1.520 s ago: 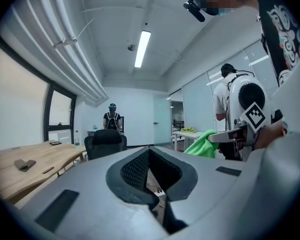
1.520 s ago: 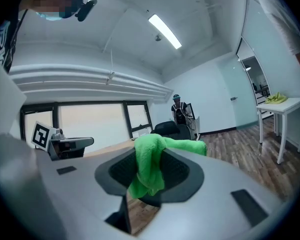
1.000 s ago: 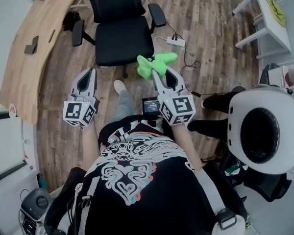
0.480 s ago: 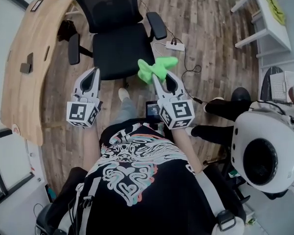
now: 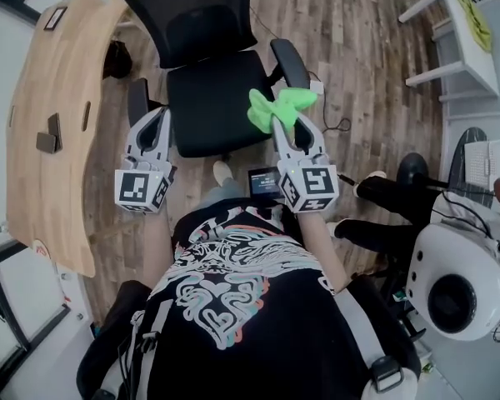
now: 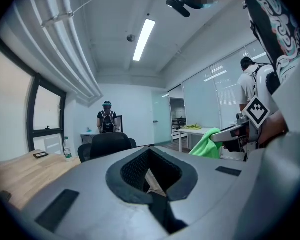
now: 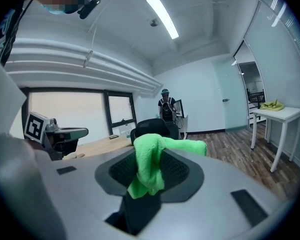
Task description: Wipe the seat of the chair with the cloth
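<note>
Cloth [image 7: 148, 166] in right gripper [image 5: 285, 127], near seat [image 5: 217, 111].

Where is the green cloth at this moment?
In the head view, the green cloth is pinched in the right gripper, at the right edge of the chair seat, beside the armrest.

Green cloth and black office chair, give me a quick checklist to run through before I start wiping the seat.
1. Bright green microfibre cloth gripped: ok, the right gripper has its jaws shut on it.
2. Left gripper free: ok, jaws together with nothing between them.
3. Black padded seat of the office chair free of things: ok, nothing lies on it in the head view.
4. Cloth on the seat: not ok, it hangs in the air by the seat's edge.
5. Clearance from the black armrest nearest the cloth: cannot tell.
</note>
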A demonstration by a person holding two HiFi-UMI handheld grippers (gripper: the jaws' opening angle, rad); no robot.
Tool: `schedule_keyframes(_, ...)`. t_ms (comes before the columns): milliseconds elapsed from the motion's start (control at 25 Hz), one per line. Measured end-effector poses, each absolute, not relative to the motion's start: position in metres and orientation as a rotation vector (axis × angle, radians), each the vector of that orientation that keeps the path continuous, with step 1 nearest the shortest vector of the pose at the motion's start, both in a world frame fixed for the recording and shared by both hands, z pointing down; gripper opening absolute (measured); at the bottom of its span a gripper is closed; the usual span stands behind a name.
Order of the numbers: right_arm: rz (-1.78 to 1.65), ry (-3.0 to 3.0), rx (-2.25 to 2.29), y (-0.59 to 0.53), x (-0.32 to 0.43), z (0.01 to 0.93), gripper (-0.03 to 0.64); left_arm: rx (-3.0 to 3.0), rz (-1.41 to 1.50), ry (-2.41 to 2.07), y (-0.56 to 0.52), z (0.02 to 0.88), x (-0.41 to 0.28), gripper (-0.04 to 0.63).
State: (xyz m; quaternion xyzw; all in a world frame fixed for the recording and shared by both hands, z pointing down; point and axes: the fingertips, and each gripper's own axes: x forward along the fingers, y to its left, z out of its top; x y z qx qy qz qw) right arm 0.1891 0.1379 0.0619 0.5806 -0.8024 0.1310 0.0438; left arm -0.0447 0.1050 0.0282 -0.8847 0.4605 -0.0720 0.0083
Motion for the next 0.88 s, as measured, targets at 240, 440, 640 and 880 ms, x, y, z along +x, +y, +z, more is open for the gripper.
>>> schedule_keyframes(240,0.355,-2.433,1.794,0.094,0.169,0.064,0.123,-2.796,-0.229,1.454,0.063,0.047,-0.071,0.000)
schedule_keyframes(440,0.357,-2.412,1.760,0.077,0.157,0.072,0.123,-2.836,-0.242,1.436,0.044,0.058,-0.073,0.000)
schedule_keyframes(640,0.397,-2.420,1.708,0.060,0.159,0.085,0.123,-2.866,-0.241,1.450,0.023,0.068,-0.064,0.000)
schedule_keyframes(880,0.454,-2.468,1.620,0.040,0.166,0.096,0.123,-2.908,-0.134,1.521,0.012,0.069,-0.047,0.000)
